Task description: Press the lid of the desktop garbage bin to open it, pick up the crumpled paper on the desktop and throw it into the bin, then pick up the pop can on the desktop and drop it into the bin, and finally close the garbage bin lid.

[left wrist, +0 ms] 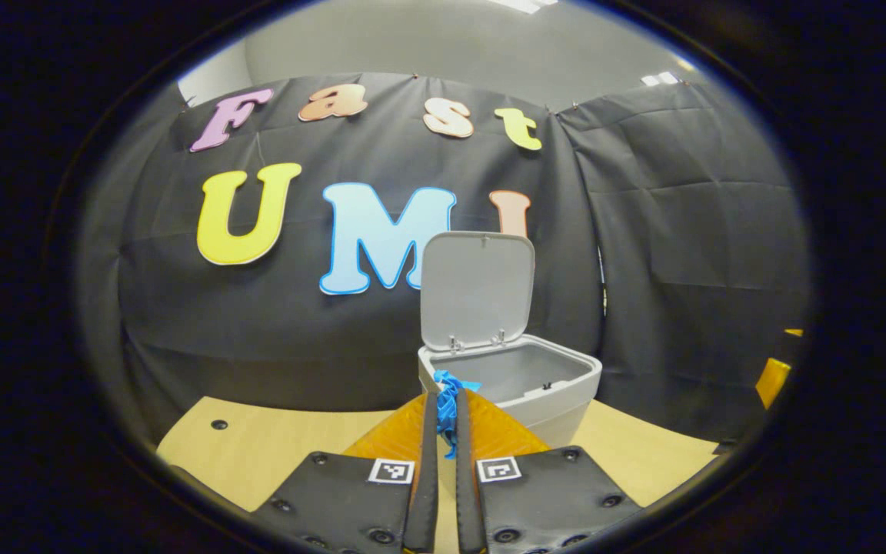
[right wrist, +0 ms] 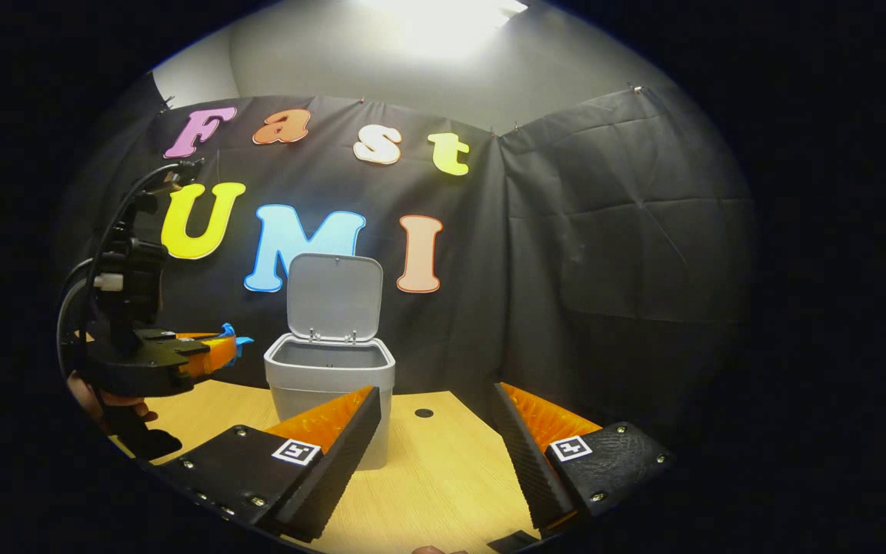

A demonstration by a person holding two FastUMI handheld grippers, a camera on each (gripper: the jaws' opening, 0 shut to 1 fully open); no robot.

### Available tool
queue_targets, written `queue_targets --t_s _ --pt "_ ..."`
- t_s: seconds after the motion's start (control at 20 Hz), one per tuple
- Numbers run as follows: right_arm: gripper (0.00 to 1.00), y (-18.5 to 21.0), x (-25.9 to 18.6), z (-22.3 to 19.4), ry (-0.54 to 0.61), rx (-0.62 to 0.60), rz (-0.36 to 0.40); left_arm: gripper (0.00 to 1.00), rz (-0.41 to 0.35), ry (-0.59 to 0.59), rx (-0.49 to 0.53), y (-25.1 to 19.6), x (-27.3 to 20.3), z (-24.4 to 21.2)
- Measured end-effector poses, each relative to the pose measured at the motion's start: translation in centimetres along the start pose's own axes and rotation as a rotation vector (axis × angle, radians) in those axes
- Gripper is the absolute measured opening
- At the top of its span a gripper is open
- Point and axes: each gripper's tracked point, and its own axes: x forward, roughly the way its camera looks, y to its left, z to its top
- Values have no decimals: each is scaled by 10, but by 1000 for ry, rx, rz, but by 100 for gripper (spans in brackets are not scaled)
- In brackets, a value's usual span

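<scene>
The grey desktop bin (left wrist: pixel 566 388) stands on the wooden table with its lid (left wrist: pixel 477 288) raised upright. My left gripper (left wrist: pixel 447 400) is shut on the blue crumpled paper (left wrist: pixel 451 385), held above the table just before the bin's near-left corner. In the right gripper view, the left gripper (right wrist: pixel 228 342) hovers left of the bin (right wrist: pixel 328 385) at rim height, with the paper (right wrist: pixel 232 335) poking from its tips. A hand (right wrist: pixel 104 404) holds it. My right gripper (right wrist: pixel 435 391) is open with nothing between its fingers, to the right of the bin.
The wooden table (right wrist: pixel 443 477) has a small round hole (right wrist: pixel 424 413) behind the bin's right side and another at the left (left wrist: pixel 218 424). An orange object (left wrist: pixel 772 381) shows at the far right edge. Black cloth walls close the back and right.
</scene>
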Motion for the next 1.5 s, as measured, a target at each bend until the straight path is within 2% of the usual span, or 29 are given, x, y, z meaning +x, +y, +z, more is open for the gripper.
queue_targets --t_s 0.55,0.7,0.75,0.8,0.95,1.0,1.05,1.1,1.15,1.2,1.3,1.35,1.4,1.45,1.5 --pt "93 -15 1 -11 31 -10 -69 16 -33 55 84 -28 79 -13" --pt "93 -19 0 -15 45 -17 -86 24 -39 57 107 -36 97 -16" --pt "93 -20 0 -18 50 -14 -90 22 -46 70 116 -40 102 -20" --pt "93 -19 0 -17 51 -12 -92 29 -49 82 123 -42 105 -23" --pt "93 -22 -1 -18 52 -22 -102 41 -67 102 124 -49 105 -29" --pt "93 -22 -1 -17 49 -26 -104 48 -71 103 123 -50 104 -29" --pt "93 -22 0 -16 45 -30 -104 34 -73 101 122 -50 105 -29" --pt "93 -21 1 -16 46 -35 -102 53 -90 100 114 -53 105 -29" --pt "93 -20 1 -17 46 -40 -100 55 -93 97 109 -53 105 -28" --pt "93 -19 2 -18 47 -42 -97 64 -108 95 98 -57 105 -27" --pt "93 -16 5 -17 47 -43 -93 65 -127 92 78 -61 105 -26" --pt "93 -15 7 -16 44 -44 -91 82 -135 87 70 -61 102 -24" --pt "93 -15 7 -16 42 -44 -88 82 -135 78 66 -61 101 -21" --pt "93 -13 7 -15 38 -43 -84 90 -132 71 64 -60 99 -19" --pt "93 -12 8 -15 36 -42 -79 88 -134 66 61 -59 97 -18"
